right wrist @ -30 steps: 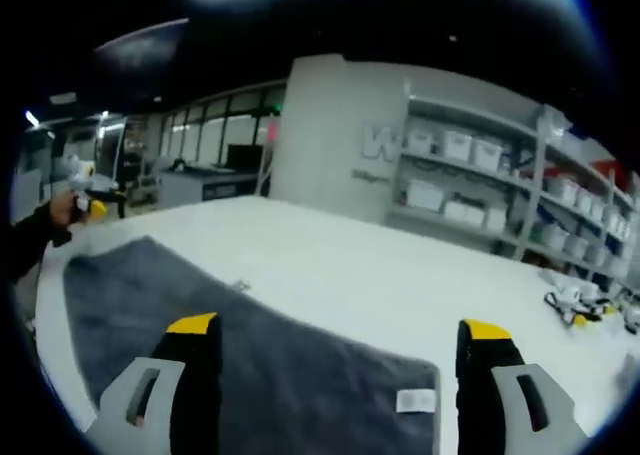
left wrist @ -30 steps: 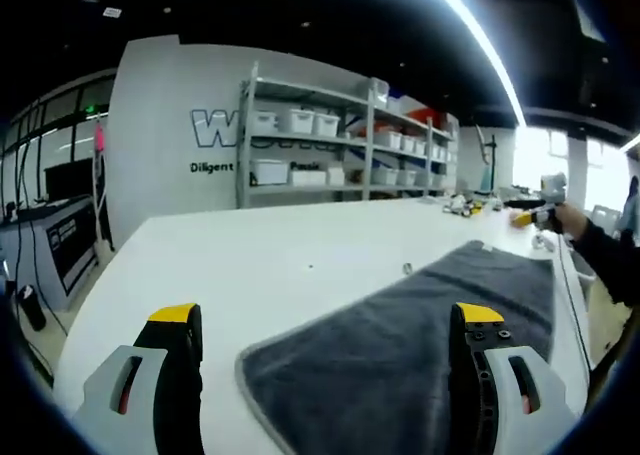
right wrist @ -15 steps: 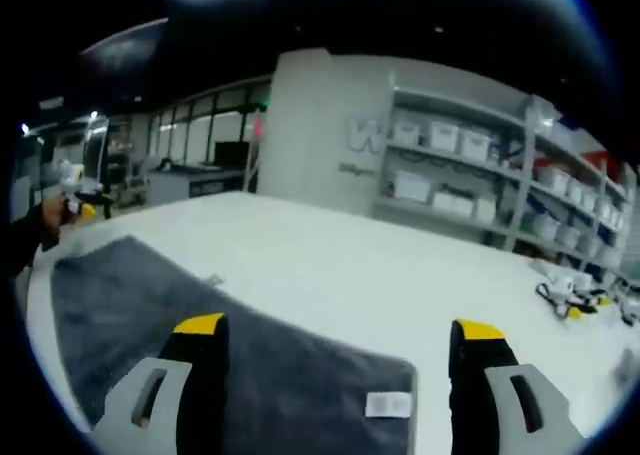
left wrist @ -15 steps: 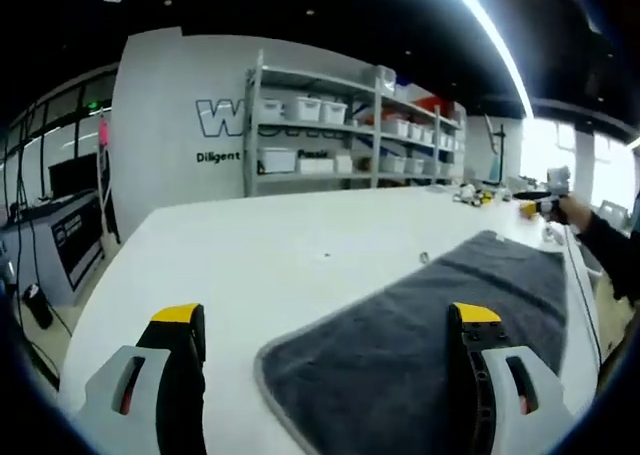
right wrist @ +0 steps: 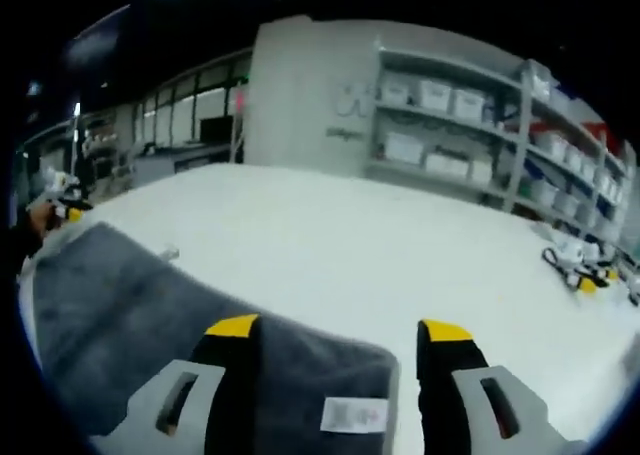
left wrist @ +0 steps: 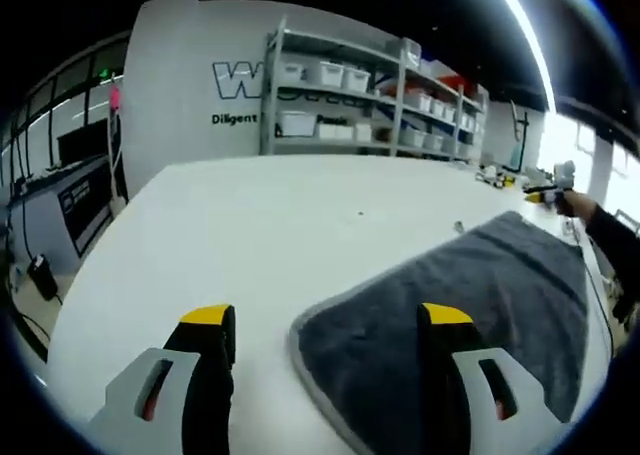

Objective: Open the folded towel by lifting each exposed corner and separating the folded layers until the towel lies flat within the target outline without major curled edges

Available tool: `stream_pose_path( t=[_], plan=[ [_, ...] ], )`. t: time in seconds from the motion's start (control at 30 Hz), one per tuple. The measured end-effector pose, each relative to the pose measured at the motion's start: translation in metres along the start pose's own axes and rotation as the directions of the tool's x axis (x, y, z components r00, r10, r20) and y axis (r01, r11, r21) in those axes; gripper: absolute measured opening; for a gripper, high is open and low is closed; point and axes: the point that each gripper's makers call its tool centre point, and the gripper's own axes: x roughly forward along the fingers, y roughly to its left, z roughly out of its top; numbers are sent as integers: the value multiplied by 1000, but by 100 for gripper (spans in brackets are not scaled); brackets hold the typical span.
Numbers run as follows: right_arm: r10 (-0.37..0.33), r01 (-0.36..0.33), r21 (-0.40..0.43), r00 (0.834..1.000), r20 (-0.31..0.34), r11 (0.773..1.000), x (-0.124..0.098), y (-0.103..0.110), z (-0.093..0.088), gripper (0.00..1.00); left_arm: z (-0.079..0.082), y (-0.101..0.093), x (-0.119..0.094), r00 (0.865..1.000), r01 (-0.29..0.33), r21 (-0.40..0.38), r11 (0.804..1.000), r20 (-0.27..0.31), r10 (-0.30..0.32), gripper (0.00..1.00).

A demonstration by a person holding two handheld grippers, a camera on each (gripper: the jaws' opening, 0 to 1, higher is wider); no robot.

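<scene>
Two tools hang open and empty over the tabletop [left wrist: 250,245]: the left tool [left wrist: 325,325] straddles one rounded corner of the towel [left wrist: 470,305], the right tool [right wrist: 335,337] the tagged corner. Closing too shallow could pinch only the hem, letting it slip and curl.

A broad white bench [left wrist: 250,225] carries a dark grey terry towel [left wrist: 460,305] with a pale hemmed edge and a small white label [right wrist: 354,414] at one corner, plus small yellow-and-black items [right wrist: 580,270] near its far edge.
</scene>
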Motion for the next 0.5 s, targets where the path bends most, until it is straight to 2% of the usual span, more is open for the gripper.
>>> stream_pose_path(
  t=[0.13,0.27,0.37,0.5],
  plan=[
    [-24,25,21,999,-45,999,14,-20,-15,56,-9,0,7,999,22,-9,1000,-31,-22,67],
    [-40,42,26,996,-86,999,29,-29,-31,53,-16,-2,13,998,38,-15,999,-54,-39,65],
    [-27,34,70,995,-93,997,37,-27,-37,52,-19,-5,18,996,53,-29,998,-63,-55,61],
    [-26,32,46,991,-130,998,47,-22,-50,51,-25,-6,22,994,55,-12,998,-90,-56,54]
  ],
)
